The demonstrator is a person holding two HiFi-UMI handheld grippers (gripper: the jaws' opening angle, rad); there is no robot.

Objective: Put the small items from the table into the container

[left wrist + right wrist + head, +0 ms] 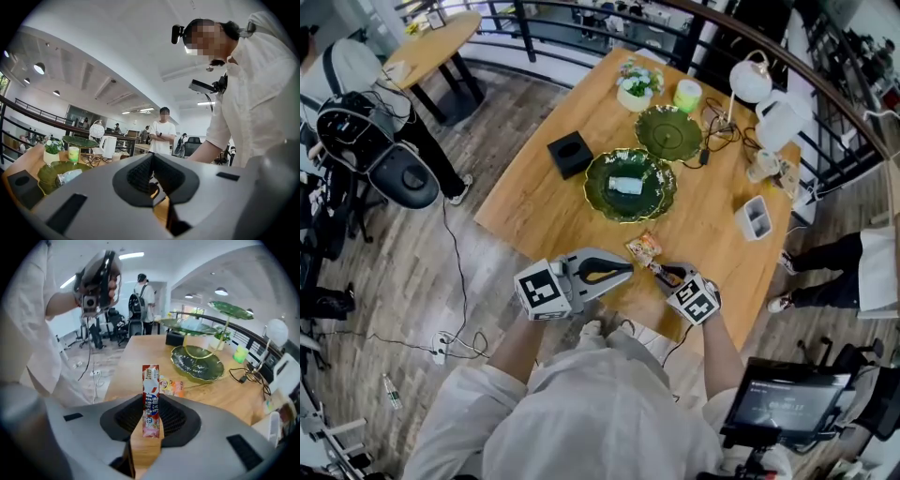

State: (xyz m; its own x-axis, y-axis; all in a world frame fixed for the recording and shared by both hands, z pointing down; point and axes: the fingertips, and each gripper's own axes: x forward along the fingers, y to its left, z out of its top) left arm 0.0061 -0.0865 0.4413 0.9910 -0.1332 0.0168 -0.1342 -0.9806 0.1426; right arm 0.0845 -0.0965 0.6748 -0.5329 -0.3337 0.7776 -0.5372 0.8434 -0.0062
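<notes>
A person leaning over a light wooden desk (712, 234) holds a two-jaw gripper in each hand near its front edge. The right gripper (151, 398) is closed on a slim red-and-white stick packet (151, 380). The packet is pinched at its lower half between the dark ribbed pads. Its upper end stands straight out past the jaw tips, clear of the desk top. In the head view the right gripper (662, 271) points down and away from the person, with the packet at its tips.

An orange-and-yellow snack packet (644, 247) lies flat on the desk just beyond those tips. It sits between the right gripper and a green leaf-shaped glass dish (598, 184), and touches neither. A small silver-wrapped item (626, 185) rests in the middle of the dish.

The left gripper (628, 267) is held level just beside the right one, pointing toward it. Its own view shows the two pads meeting at the tips with nothing between them (152, 157).

A white rectangular container (754, 217) stands on the desk well to the right of the held packet. A black cube-shaped box (570, 154) sits left of the dish, and a second green dish (668, 131) lies behind it. A white kettle (778, 122), a white globe lamp (750, 80) and a small potted plant (637, 86) crowd the far end. Other people stand around the desk.
</notes>
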